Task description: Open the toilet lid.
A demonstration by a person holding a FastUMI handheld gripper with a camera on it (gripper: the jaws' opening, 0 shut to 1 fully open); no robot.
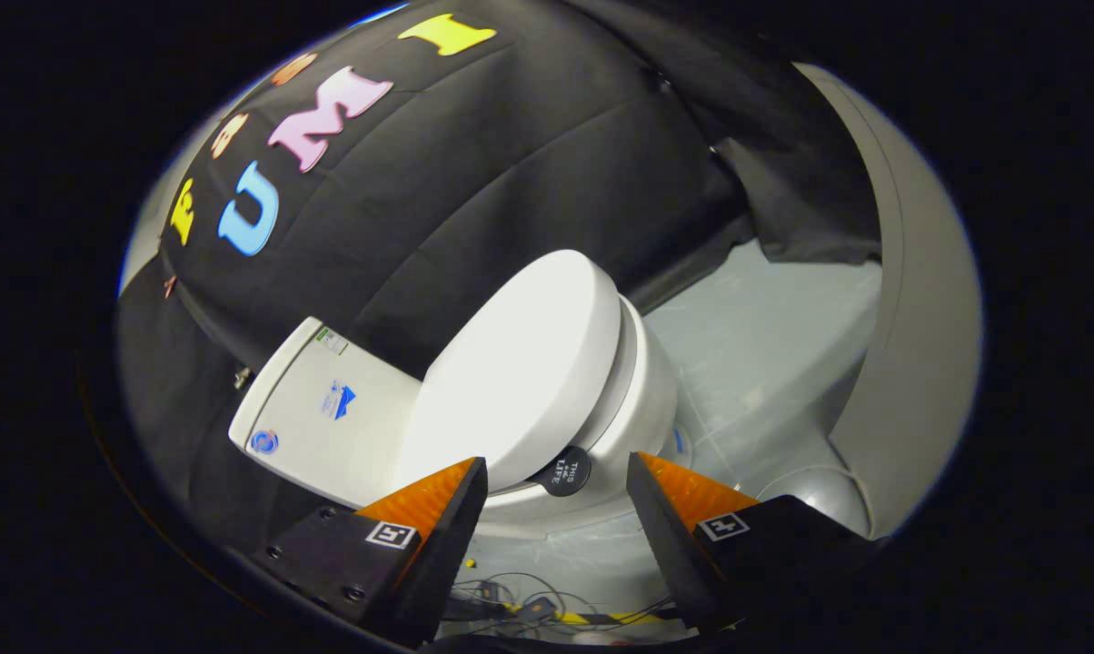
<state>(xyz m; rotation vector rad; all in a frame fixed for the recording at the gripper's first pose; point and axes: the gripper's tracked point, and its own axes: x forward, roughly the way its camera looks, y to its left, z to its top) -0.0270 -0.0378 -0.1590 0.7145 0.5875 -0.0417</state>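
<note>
Over by the booth's dark wall sits the tank (315, 413), a white box with a few stickers on its face and a small metal fitting at its far corner, pressed close against the black cloth. Next along comes the toilet lid (520, 363), a smooth white oval, and it is down, lying on the seat ring, with the rim of the bowl (647, 400) showing as stacked white bands along its far side. The bowl's inside is covered, so what it holds cannot be told. A small round black tab (565, 470) with pale lettering sticks out from under the near edge of the lid, and it sits right between the fingers, just ahead of their tips. The gripper (556, 481) is spread wide, its two fingers well apart and pressing on nothing; the tab lies in the gap, touching neither, as far as this bent view lets me judge. Below the gap, loose thin cables (511, 599) and a strip of yellow-and-black tape lie on the pale floor (765, 336). Beyond the bowl that floor runs open and bare to a grey curved wall panel (910, 318), with a fold of black cloth hanging down above it.
</note>
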